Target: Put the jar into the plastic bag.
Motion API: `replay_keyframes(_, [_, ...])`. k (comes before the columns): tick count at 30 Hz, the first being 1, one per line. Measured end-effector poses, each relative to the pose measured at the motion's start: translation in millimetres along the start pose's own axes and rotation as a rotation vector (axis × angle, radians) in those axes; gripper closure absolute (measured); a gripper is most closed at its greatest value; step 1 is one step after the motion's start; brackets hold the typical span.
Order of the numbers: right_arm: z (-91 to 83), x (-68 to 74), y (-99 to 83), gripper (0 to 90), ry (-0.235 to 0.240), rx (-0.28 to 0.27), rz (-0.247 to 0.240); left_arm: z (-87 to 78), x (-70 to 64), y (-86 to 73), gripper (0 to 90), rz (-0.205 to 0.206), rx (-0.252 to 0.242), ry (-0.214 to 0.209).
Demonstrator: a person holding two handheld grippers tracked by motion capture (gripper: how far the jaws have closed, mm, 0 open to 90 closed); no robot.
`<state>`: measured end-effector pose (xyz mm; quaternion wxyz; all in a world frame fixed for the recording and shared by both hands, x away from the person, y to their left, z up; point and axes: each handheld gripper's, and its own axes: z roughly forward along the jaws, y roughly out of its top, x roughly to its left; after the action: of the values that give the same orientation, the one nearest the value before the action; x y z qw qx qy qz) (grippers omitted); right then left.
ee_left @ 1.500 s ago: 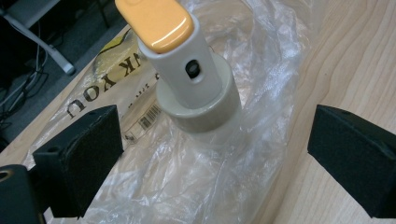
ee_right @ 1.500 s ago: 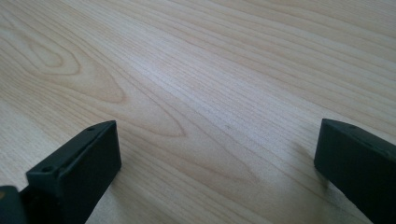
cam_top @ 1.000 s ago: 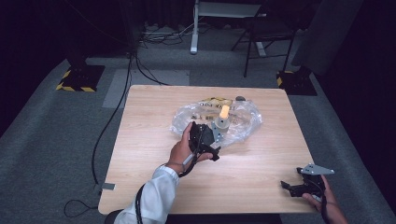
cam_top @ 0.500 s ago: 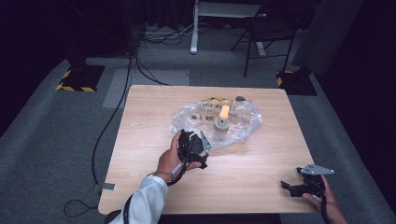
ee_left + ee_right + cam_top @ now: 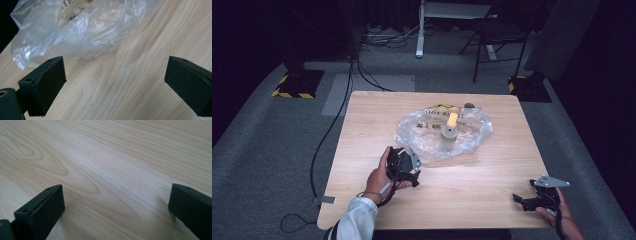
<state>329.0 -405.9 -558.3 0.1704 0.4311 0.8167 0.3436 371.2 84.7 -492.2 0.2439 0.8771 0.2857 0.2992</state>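
Plastic bag (image 5: pixel 443 133), clear and crumpled, lies on the far middle of the wooden table (image 5: pixel 362 120), and the left gripper (image 5: pixel 409 172) sits just short of its near left edge with jaws spread wide and nothing between them. In the left gripper view the bag (image 5: pixel 75 27) lies just beyond the two black pads (image 5: pixel 51 83), with bare wood between the pads. Inside the bag stands a grey cylinder (image 5: pixel 448 139) with an orange-yellow stick (image 5: pixel 452 119) rising from its top; printed lettering shows through the film behind them. A small dark object (image 5: pixel 469 105) lies at the bag's far edge. The right gripper (image 5: pixel 524 201) rests at the near right corner of the table, well apart from the bag, its jaws also wide and empty over bare wood
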Motion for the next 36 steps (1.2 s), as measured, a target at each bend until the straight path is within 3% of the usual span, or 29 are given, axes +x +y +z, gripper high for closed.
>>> replay_keyframes(14, [0.0, 0.0, 0.0, 0.4, 0.000, 0.000, 0.000, -12.1, 0.5, -50.0, 2.7, -0.062, 0.046, -0.037])
replay_keyframes(20, [0.0, 0.0, 0.0, 0.4, 0.000, 0.000, 0.000, -16.3, 3.0, -67.9, 2.7, -0.116, 0.052, -0.056])
replay_keyframes(28, [-0.1, 0.2, -0.1, 0.5, -0.002, 0.000, 0.002, -16.6, 6.6, -89.3, 2.7, -0.142, 0.110, -0.066])
replay_keyframes(31, [-0.1, 0.2, -0.1, 0.4, -0.002, 0.000, 0.001, -18.5, 11.1, -95.2, 2.2, -0.163, 0.111, -0.051])
replay_keyframes(36, [-0.1, 0.2, -0.1, 0.4, -0.002, 0.000, 0.001, -20.1, 18.8, -105.4, 1.0, -0.217, 0.106, -0.088])
